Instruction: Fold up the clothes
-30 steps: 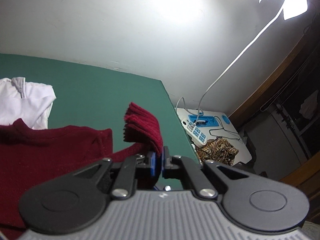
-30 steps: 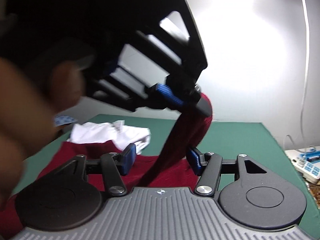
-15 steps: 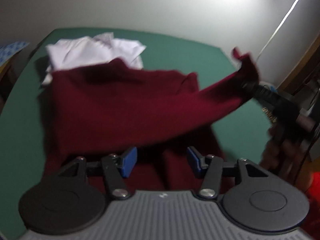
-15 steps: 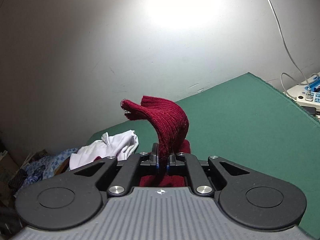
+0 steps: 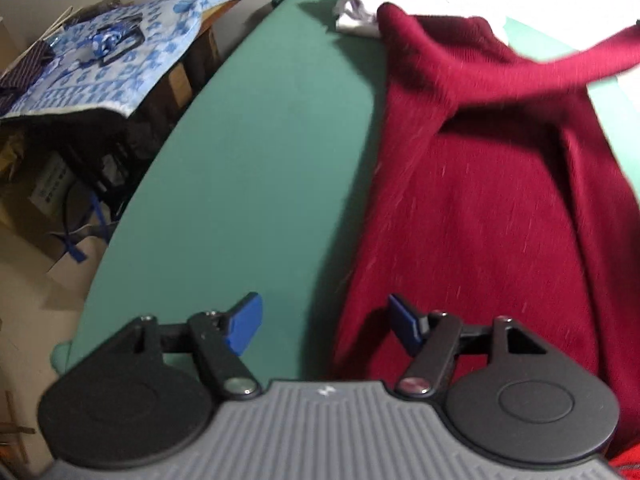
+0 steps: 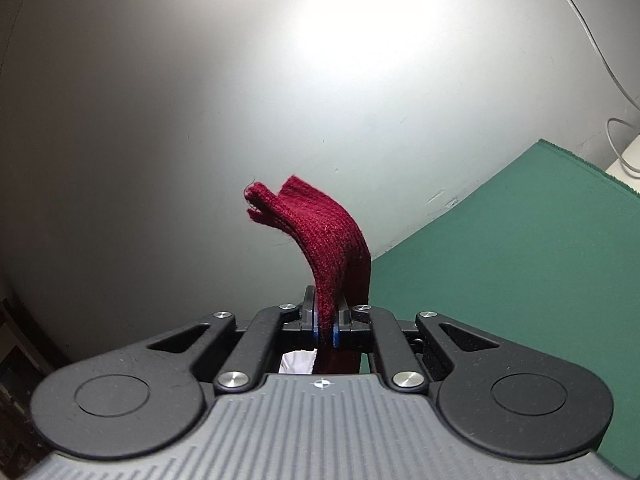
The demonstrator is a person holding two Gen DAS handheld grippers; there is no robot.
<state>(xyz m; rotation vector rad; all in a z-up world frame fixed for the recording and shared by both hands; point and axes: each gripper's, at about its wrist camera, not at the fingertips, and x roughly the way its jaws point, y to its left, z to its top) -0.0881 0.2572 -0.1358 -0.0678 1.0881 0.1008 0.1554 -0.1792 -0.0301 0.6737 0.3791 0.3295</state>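
Note:
A dark red knitted sweater (image 5: 480, 184) lies on the green table (image 5: 256, 152) in the left wrist view. One sleeve (image 5: 560, 68) is stretched up and away to the right. My left gripper (image 5: 324, 320) is open and empty, low over the sweater's near left edge. My right gripper (image 6: 326, 320) is shut on the sleeve cuff (image 6: 320, 232), which sticks up between the jaws above the table (image 6: 520, 260). A white garment (image 5: 356, 12) lies at the far end beside the sweater's collar.
To the left of the table stands clutter with a blue patterned cloth (image 5: 120, 40) and boxes on the floor. A pale wall (image 6: 240, 80) rises behind the table, with a white cable (image 6: 592, 40) hanging at the right.
My left gripper has let go of the sleeve, opened, and swung left to the sweater's left edge. My right gripper has closed on the sleeve cuff and lifted it.

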